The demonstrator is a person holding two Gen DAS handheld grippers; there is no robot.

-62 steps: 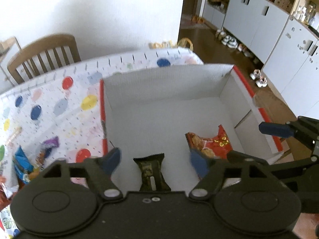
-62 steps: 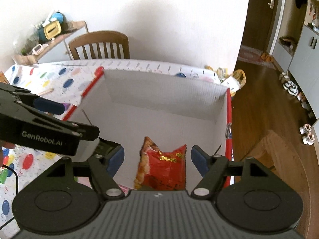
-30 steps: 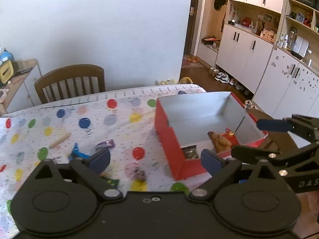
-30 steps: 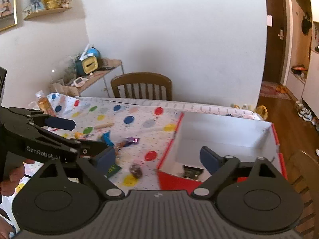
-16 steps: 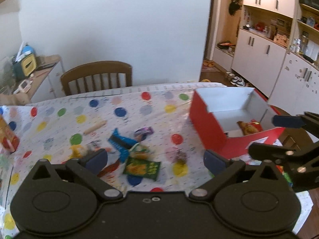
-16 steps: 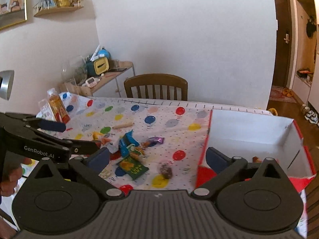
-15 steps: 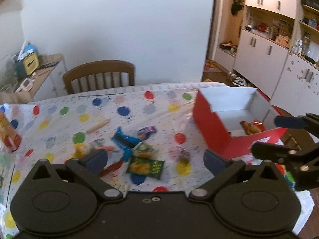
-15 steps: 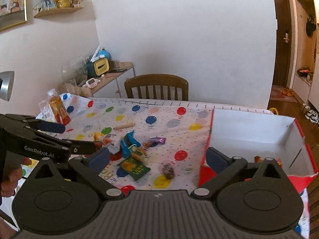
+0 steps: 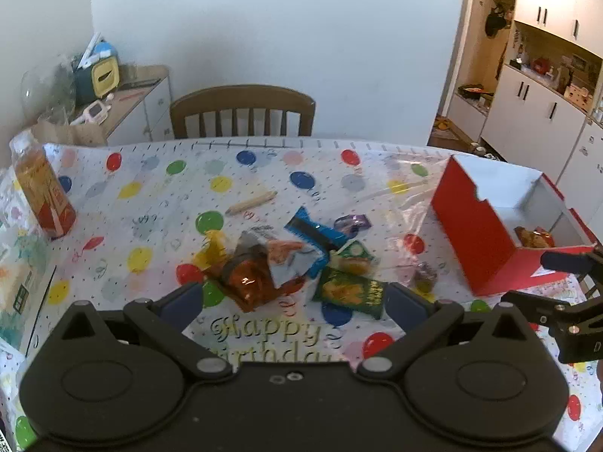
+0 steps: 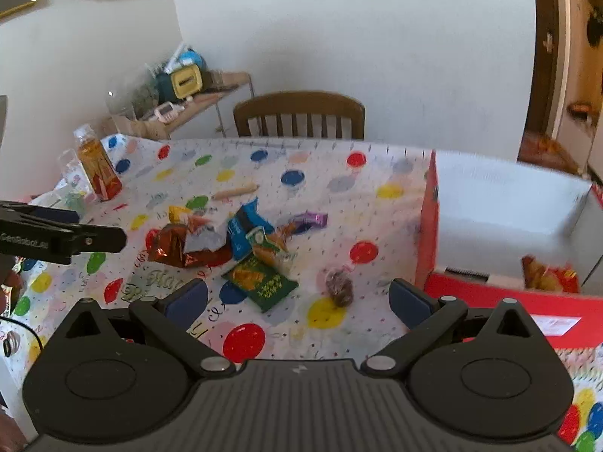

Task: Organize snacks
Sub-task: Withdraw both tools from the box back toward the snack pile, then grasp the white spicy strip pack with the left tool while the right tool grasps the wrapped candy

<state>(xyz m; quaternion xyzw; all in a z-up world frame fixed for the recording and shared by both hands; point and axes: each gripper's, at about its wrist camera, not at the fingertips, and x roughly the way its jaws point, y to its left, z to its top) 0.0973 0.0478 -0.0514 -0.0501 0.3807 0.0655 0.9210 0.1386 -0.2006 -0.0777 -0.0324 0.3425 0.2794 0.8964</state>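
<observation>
A glossy plastic tablecloth [image 9: 158, 203] printed with balloons covers the table, a slatted wooden chair [image 9: 242, 111] behind it. Left of the red cardboard box [image 9: 475, 241], whose inside is white, crinkly snack packets lie heaped: a flat green packet [image 9: 348, 292] with its long axis slanting toward the box, a blue wrapper [image 9: 314, 235], a shiny orange-brown bag [image 9: 248, 277]. An orange packet [image 9: 533, 237] lies inside the box. The left gripper [image 9: 290, 303] and right gripper [image 10: 297, 297] hang above the table, both spread wide and empty.

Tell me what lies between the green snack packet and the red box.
A small brown wrapped sweet lies on the tablecloth between the green packet and the red box. The right wrist view shows it best.
</observation>
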